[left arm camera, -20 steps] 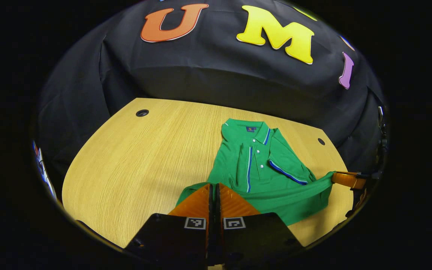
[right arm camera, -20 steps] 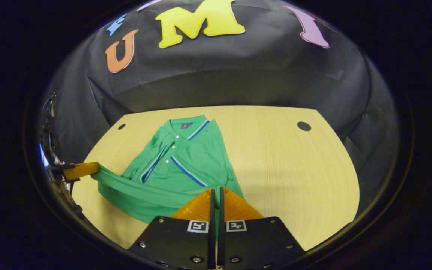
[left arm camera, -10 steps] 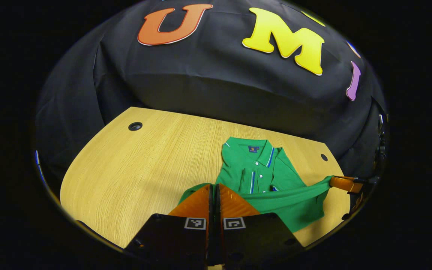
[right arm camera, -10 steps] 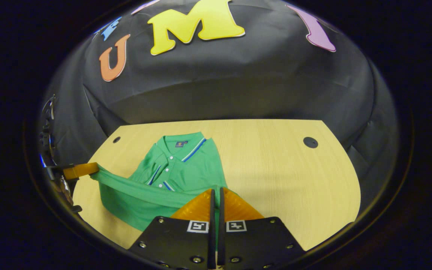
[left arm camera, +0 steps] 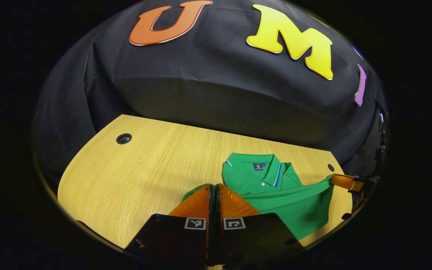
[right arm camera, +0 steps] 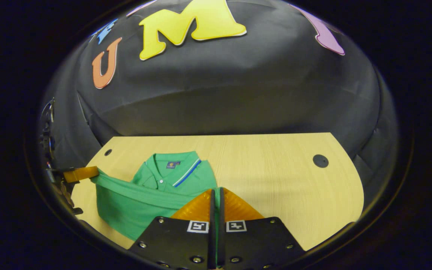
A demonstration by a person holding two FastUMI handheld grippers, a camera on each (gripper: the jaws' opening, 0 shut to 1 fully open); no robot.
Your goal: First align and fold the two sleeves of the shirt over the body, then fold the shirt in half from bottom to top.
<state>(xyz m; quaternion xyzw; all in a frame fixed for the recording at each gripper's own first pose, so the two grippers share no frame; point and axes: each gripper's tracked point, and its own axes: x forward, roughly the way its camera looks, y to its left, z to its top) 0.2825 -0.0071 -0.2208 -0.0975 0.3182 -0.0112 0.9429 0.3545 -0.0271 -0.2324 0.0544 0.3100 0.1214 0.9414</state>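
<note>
One green shirt (left arm camera: 276, 187) lay on the one wooden table (left arm camera: 144, 168), its hem lifted between two grippers. The left gripper (left arm camera: 213, 187) and right gripper (right arm camera: 216, 192) each clenched a hem corner. The left gripper view showed the right gripper far right; the right gripper view showed the left gripper far left.

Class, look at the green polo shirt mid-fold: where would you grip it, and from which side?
Grip the green polo shirt at the two corners of its raised bottom hem, from the near edge, as the left gripper and right gripper do: the hem hangs taut between them.
</note>
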